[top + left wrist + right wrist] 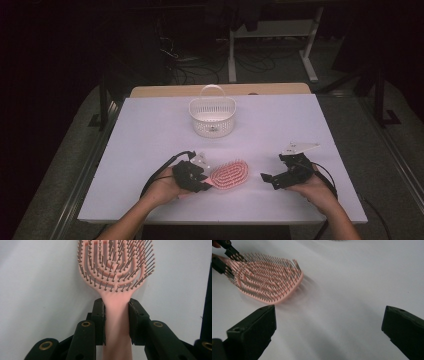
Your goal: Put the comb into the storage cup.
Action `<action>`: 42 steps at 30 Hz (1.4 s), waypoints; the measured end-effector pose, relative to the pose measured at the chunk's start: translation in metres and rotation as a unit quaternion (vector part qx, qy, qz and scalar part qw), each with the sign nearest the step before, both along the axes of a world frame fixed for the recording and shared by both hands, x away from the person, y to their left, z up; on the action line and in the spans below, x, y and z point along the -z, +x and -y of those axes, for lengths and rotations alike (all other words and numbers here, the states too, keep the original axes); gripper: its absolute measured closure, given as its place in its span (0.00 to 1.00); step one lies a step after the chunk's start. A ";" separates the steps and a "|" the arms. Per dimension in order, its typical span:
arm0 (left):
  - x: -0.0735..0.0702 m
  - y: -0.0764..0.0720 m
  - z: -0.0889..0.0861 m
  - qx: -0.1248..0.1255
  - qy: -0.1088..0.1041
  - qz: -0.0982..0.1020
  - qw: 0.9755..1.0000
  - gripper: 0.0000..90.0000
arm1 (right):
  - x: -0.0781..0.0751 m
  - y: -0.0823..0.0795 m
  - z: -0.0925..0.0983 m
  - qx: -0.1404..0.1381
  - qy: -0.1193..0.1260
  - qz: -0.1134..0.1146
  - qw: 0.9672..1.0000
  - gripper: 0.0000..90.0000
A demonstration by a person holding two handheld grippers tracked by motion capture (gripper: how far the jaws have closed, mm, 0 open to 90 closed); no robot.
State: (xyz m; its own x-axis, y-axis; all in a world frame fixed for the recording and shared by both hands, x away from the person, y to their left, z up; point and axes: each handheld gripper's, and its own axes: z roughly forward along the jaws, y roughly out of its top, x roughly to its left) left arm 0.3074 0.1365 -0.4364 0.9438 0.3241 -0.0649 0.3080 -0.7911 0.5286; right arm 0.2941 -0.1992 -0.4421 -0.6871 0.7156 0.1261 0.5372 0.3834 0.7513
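Observation:
A pink hairbrush [229, 175] lies bristles-up on the white table [150, 130], near the front centre. My left gripper [204, 182] is shut on the brush's handle; in the left gripper view both black pads press the pink handle [117, 317] with the bristled head [116, 263] beyond them. My right gripper [267, 179] rests to the right of the brush, jaws wide open with nothing between them. The right gripper view shows its fingertips [259, 325] apart and the hairbrush [267, 280] ahead at upper left, held by the left gripper.
A white plastic basket [212, 116] with a raised handle stands at the table's far centre. Dark floor, cables and a desk frame [310, 45] lie beyond the far edge.

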 end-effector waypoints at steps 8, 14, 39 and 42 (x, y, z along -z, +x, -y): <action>-0.008 0.004 -0.016 -0.019 -0.043 0.010 0.999 0.78 | 0.000 0.000 0.000 0.000 0.004 0.003 1.000 0.00; -0.013 0.006 -0.028 -0.033 -0.073 0.023 0.997 0.78 | 0.000 0.000 0.000 -0.001 0.003 0.003 1.000 0.00; -0.021 0.014 -0.065 -0.095 -0.187 0.085 0.974 0.78 | 0.000 0.002 0.001 0.002 0.035 0.009 0.999 0.00; -0.021 0.015 -0.067 -0.096 -0.196 0.090 0.972 0.78 | 0.000 0.003 0.001 0.003 0.044 0.004 0.999 0.00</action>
State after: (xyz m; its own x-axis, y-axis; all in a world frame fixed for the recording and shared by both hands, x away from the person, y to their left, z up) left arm 0.3224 0.2036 -0.4159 0.8757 0.4794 -0.0585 0.3048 -0.4547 0.8369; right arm 0.2969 -0.2002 -0.4422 -0.6839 0.7061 0.1837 0.5332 0.3118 0.7864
